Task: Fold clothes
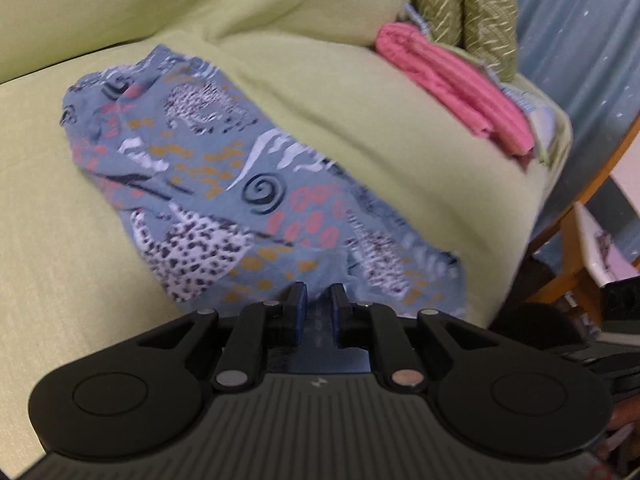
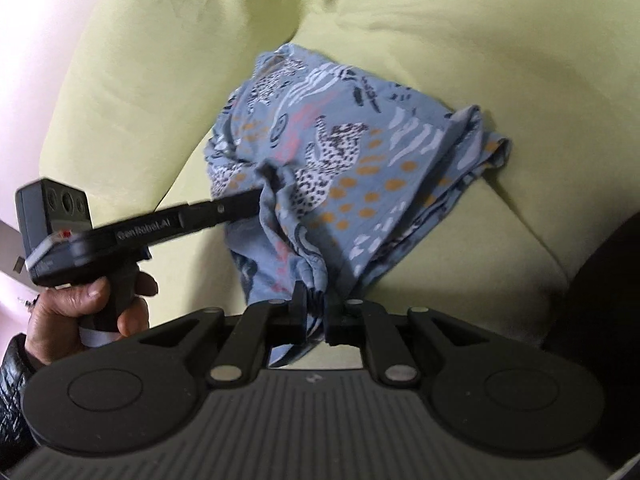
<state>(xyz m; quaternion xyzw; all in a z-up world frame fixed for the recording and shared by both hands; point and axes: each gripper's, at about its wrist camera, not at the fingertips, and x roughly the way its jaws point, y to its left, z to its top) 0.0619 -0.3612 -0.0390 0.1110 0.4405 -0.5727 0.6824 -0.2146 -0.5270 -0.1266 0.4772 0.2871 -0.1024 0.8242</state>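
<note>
1. A person's hand (image 2: 92, 300), in a dark shiny sleeve (image 2: 14, 384), grips the handle of the left gripper (image 2: 266, 196) at the left of the right wrist view. Its fingers reach into a bunched ridge of the blue patterned garment (image 2: 340, 168).
2. In the left wrist view the left gripper's (image 1: 319, 300) fingers stand slightly parted, with blue cloth between them; I cannot tell whether they pinch it.
3. The garment (image 1: 224, 184), printed with leopards, spirals and orange dots, lies crumpled on the light green sofa cushion (image 1: 60, 248).
4. The right gripper (image 2: 316, 312) is clenched on a gathered fold at the garment's near edge.
5. Further right, folded pink cloth (image 1: 460, 84) rests on the cushion's far corner, beside two green woven pillows (image 1: 464, 4).
</note>
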